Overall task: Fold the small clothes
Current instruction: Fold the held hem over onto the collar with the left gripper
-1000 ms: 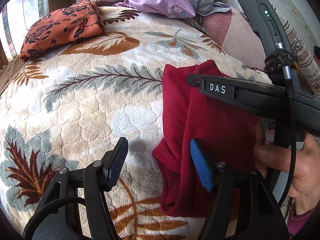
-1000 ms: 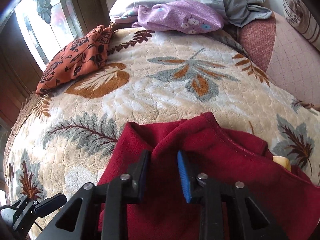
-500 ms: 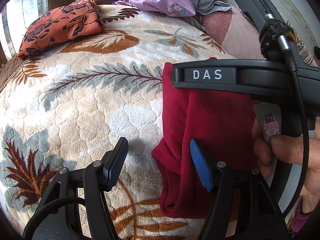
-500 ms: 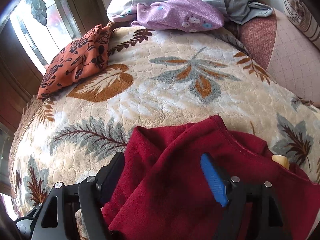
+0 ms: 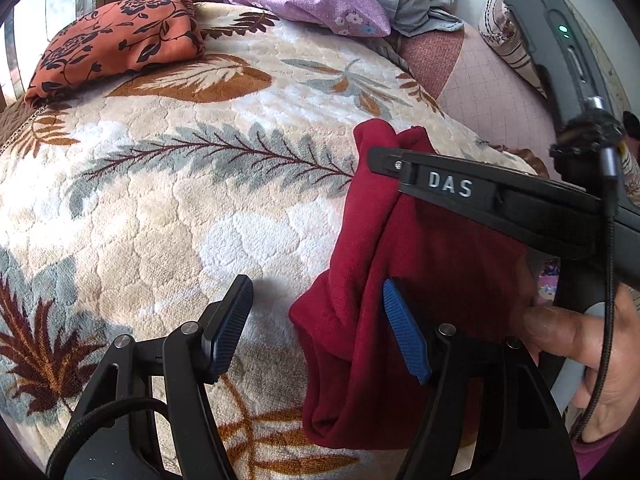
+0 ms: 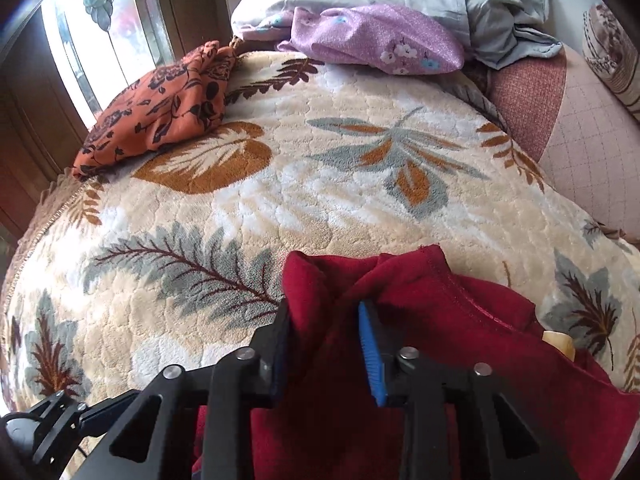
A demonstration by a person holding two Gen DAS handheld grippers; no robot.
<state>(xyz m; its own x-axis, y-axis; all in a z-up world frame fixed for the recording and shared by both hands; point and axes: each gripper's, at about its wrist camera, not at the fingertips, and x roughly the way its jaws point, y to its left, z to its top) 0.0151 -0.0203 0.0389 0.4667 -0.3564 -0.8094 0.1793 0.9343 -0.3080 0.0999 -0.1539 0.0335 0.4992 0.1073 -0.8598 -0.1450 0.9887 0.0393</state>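
Note:
A dark red garment [image 5: 408, 280] lies bunched on the leaf-patterned blanket [image 5: 200, 200]. My left gripper [image 5: 316, 328] is open just above the blanket, its jaws either side of the garment's near left edge, holding nothing. My right gripper [image 6: 326, 346] has its jaws closed on a raised fold of the red garment [image 6: 420, 340] near its far edge. The right gripper's body [image 5: 500, 200] and the hand holding it cross the right of the left wrist view above the garment.
An orange floral cloth [image 5: 116, 48] lies at the blanket's far left by the window. A purple floral cloth [image 5: 320, 4] and grey bedding [image 6: 500, 4] are piled at the back. A pink checked cushion [image 6: 580, 132] sits at the right.
My right gripper opened wide half a second ago and has now closed on a fold of the red garment. My left gripper has stayed open in place.

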